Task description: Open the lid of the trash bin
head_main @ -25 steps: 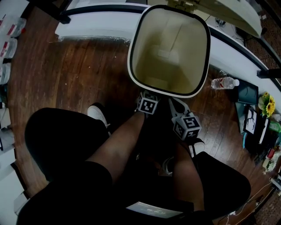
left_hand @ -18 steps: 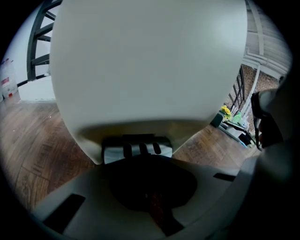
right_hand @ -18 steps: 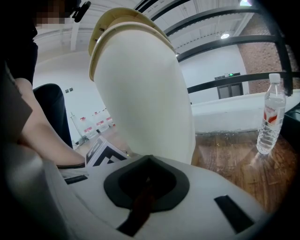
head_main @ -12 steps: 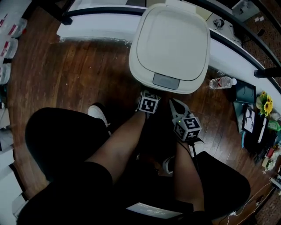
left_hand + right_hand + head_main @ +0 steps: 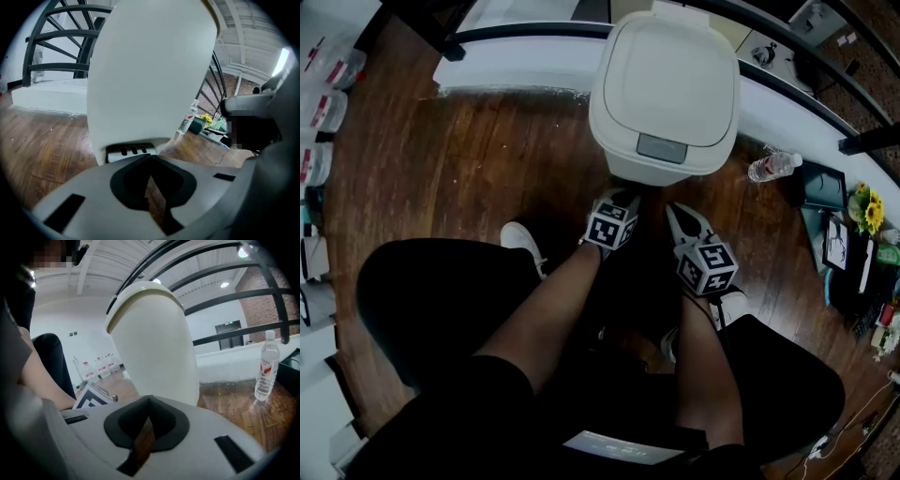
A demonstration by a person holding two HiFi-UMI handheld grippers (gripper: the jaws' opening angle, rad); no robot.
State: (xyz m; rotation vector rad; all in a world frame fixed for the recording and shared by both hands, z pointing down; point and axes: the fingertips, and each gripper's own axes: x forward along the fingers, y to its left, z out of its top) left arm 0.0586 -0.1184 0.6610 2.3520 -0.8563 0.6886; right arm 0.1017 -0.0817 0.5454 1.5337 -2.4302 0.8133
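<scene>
The white trash bin (image 5: 664, 89) stands on the wood floor with its lid down flat, the grey latch (image 5: 662, 147) facing me. My left gripper (image 5: 623, 195) is low at the bin's front base, jaws closed tip to tip with nothing held. In the left gripper view the bin's wall (image 5: 145, 70) fills the middle, and its slotted foot (image 5: 130, 151) lies just past the left gripper (image 5: 151, 157). My right gripper (image 5: 678, 216) sits right of the left one, also shut and empty. The right gripper view has the bin (image 5: 154, 343) close ahead of the right gripper (image 5: 149, 399).
A clear water bottle (image 5: 772, 168) lies on the floor right of the bin and stands out in the right gripper view (image 5: 265, 366). A white raised ledge (image 5: 525, 66) with black railing runs behind the bin. Yellow flowers (image 5: 867, 214) and clutter sit far right. My legs and shoes are below.
One second ago the bin's lid stood open, showing the empty inside; half a second ago it was down, and it stays down now. Both grippers barely moved.
</scene>
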